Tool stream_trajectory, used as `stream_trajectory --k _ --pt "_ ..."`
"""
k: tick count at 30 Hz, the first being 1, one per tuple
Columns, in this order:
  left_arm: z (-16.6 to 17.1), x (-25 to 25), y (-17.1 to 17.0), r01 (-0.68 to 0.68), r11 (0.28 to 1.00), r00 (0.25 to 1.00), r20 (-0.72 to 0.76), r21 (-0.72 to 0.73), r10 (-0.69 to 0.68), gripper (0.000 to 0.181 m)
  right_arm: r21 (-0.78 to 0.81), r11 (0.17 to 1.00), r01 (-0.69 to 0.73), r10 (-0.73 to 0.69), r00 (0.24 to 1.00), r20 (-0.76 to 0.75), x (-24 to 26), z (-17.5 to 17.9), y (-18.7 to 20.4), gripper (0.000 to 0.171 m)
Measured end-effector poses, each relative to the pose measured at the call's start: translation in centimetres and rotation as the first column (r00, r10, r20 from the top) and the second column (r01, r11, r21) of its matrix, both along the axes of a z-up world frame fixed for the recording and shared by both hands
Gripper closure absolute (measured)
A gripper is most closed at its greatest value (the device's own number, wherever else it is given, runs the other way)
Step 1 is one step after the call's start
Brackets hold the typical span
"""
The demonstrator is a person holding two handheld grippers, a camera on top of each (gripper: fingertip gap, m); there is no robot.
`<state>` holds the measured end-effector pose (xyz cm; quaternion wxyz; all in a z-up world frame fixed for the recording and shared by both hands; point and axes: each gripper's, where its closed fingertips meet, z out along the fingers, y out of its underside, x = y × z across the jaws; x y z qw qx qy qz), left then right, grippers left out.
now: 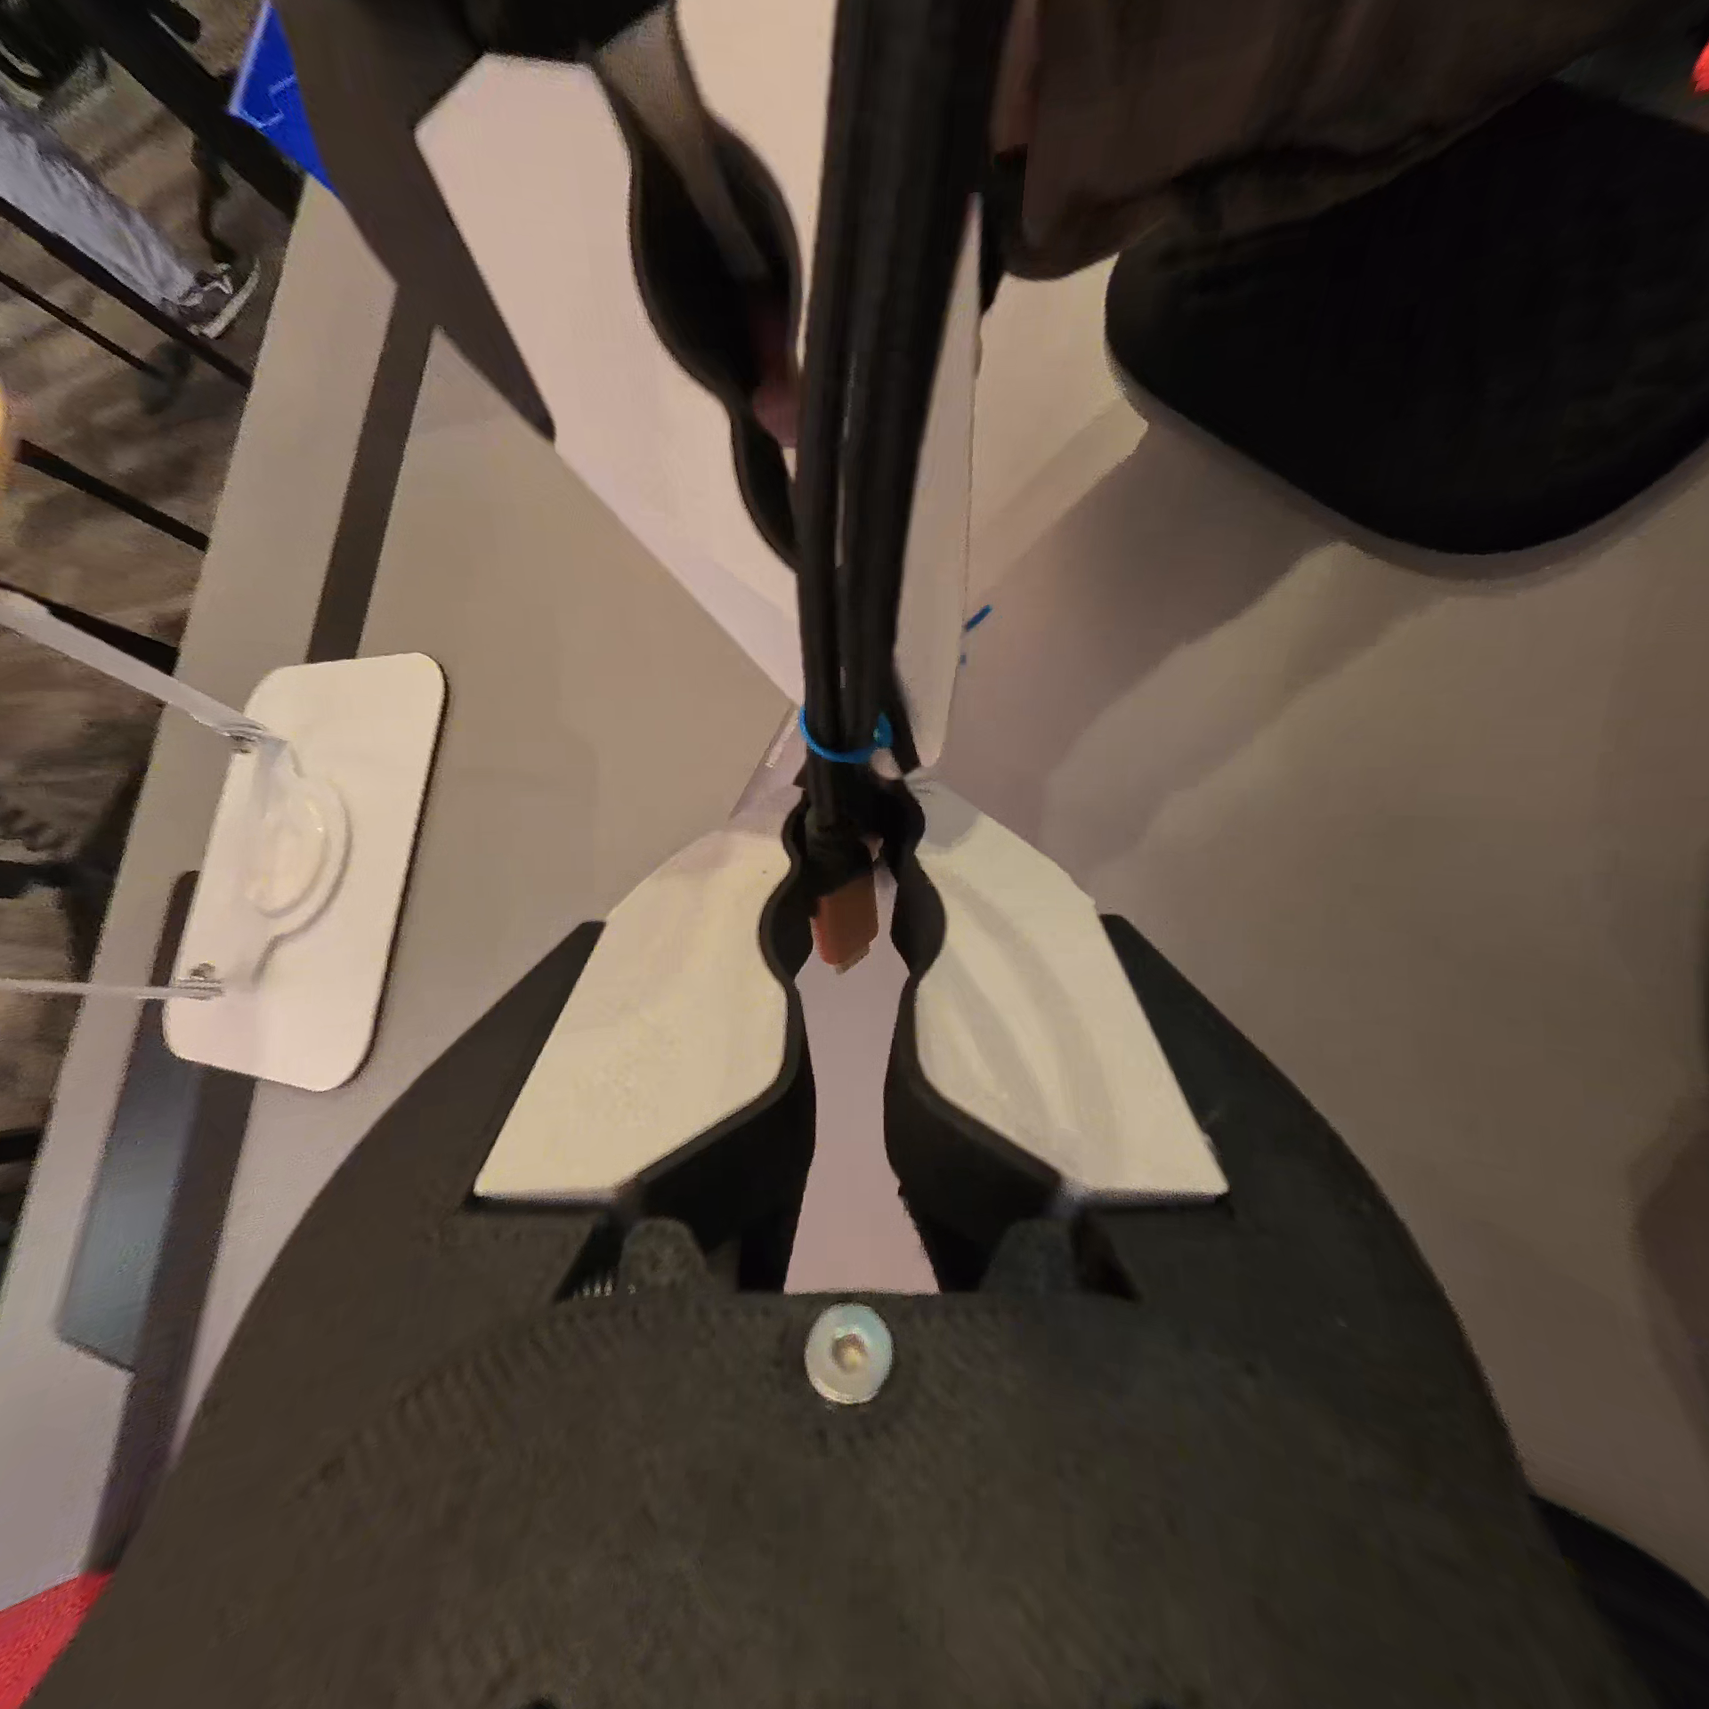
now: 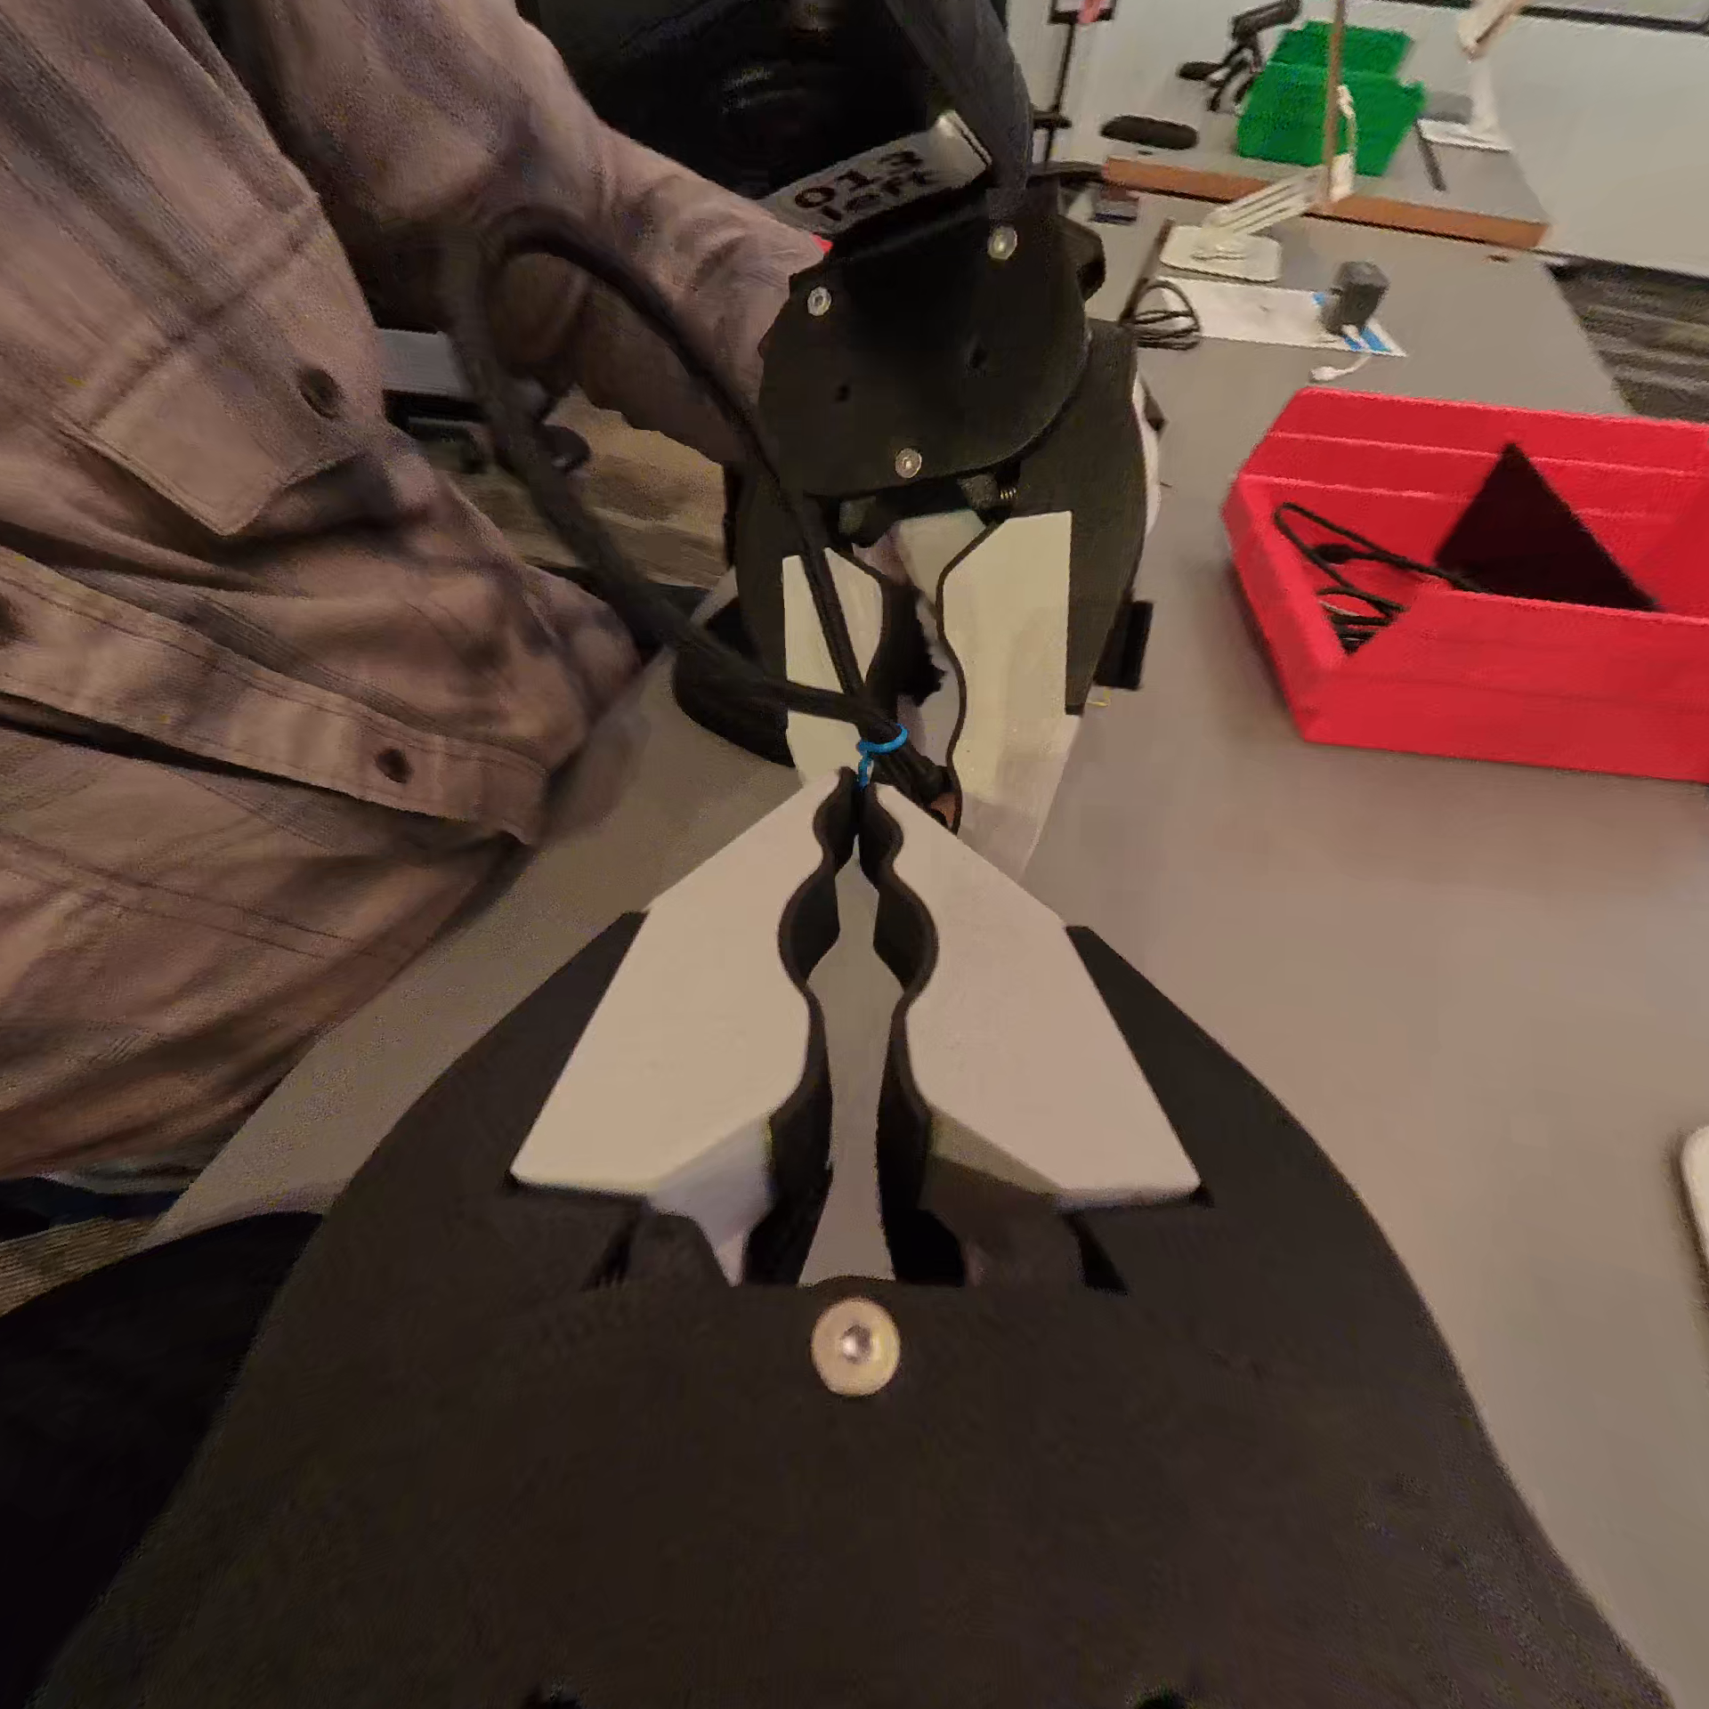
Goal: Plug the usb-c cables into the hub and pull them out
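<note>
A bundle of black cables is bound by a blue tie. My left gripper is shut on the bundle just below the tie. A brown connector end pokes back between its jaws. My right gripper faces the left gripper tip to tip. It is shut on the tail of the blue tie. The cable runs from there up to the person's hand. The right gripper also shows in the left wrist view, above the tie. No hub is clearly in view.
A grey table lies under both grippers. A red bin with a black cable stands at the right. A white plate with a clear bracket and a dark flat slab lie at the table edge. A person's sleeve is close on the left. The tips of one gripper are about 4 cm away from the tips of the other.
</note>
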<state>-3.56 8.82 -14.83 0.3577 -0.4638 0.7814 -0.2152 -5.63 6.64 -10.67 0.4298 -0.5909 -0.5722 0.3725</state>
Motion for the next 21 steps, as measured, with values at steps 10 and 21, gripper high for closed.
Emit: stream_trajectory --k 10,21 --pt "0.7 -0.3 -2.1 -0.112 0.692 0.993 -0.057 -0.713 0.101 0.172 0.426 0.85 0.309 -0.42 0.887 0.193 2.1 0.3 3.3 0.171" --pt "4.6 0.7 -4.5 0.05 0.11 0.988 0.065 -0.993 0.14 0.17 0.864 0.467 0.187 -0.693 0.684 0.227 3.0 0.7 4.6 0.171"
